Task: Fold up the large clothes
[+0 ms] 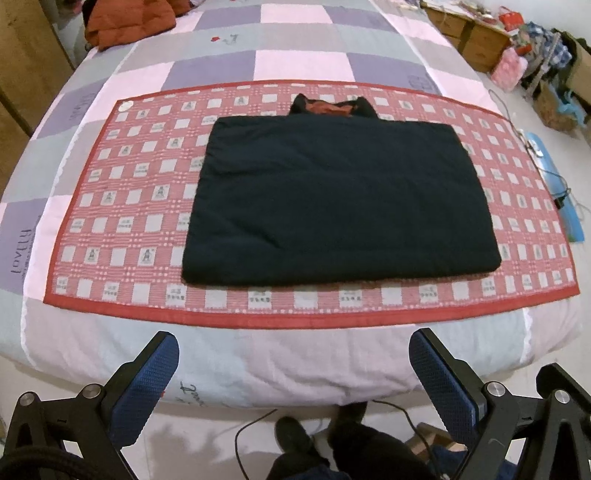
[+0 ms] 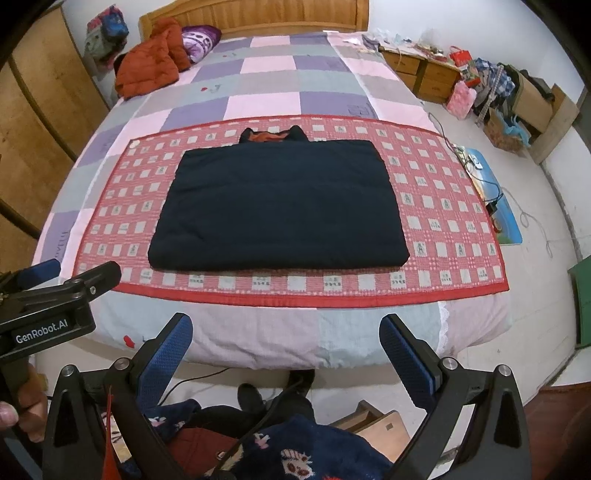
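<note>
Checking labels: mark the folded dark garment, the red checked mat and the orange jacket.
folded dark garment [image 1: 340,199], left wrist view, middle of its top face.
red checked mat [image 1: 122,206], left wrist view, bare left part.
orange jacket [image 2: 147,70], right wrist view, its bulk.

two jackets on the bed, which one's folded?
The dark navy jacket on the red checked mat: a flat rectangle with its collar at the far edge. The orange jacket lies crumpled near the headboard.

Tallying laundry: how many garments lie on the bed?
2: a folded dark jacket on the red mat, and an orange jacket heaped near the headboard. Others may be hidden.
</note>
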A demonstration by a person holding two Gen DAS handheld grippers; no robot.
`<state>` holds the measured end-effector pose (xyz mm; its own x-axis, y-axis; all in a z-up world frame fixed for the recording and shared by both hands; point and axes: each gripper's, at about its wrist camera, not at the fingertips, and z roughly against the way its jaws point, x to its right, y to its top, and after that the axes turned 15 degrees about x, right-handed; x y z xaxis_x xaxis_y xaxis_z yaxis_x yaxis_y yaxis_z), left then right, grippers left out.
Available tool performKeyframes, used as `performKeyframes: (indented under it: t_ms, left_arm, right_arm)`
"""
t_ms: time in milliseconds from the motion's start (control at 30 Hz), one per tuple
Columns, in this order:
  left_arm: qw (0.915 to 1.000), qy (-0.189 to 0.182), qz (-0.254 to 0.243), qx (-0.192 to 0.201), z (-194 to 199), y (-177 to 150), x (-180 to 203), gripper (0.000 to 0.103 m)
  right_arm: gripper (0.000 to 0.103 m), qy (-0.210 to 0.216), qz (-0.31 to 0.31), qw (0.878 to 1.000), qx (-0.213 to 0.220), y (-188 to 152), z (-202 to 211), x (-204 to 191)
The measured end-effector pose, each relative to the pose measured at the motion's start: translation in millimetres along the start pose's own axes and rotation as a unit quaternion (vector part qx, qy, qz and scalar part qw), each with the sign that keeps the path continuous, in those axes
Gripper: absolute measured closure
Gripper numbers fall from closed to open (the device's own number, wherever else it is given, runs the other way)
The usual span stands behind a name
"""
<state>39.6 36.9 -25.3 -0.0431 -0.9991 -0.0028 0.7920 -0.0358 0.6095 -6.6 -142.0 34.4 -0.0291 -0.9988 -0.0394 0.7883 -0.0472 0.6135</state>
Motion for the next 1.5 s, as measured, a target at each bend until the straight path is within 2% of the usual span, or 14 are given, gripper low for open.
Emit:
performKeyframes:
  t_ms: [200,633,1500]
  left_arm:
    - [1.0,-0.001,-0.001,-0.001,-0.6,-1.0,6.8,0.0]
    - [0.9999,-0.003,-0.01,-0.012,-2.8,-9.7,28.4,0.0]
    - [0.9997,-0.015,-0.016,-0.014,0.7,-4.4,32.3,0.0]
  right_arm:
    - [0.001,0.0,-0.004,1.0,-0.001,-8.0,-1.2,22.9]
    - [0.001,0.001,-0.006,1.0,-0.004,-8.0,-3.5,25.8]
    - [0.001,-0.002,-0.019,1.0,-0.01,-22.2,-2.5,36.9]
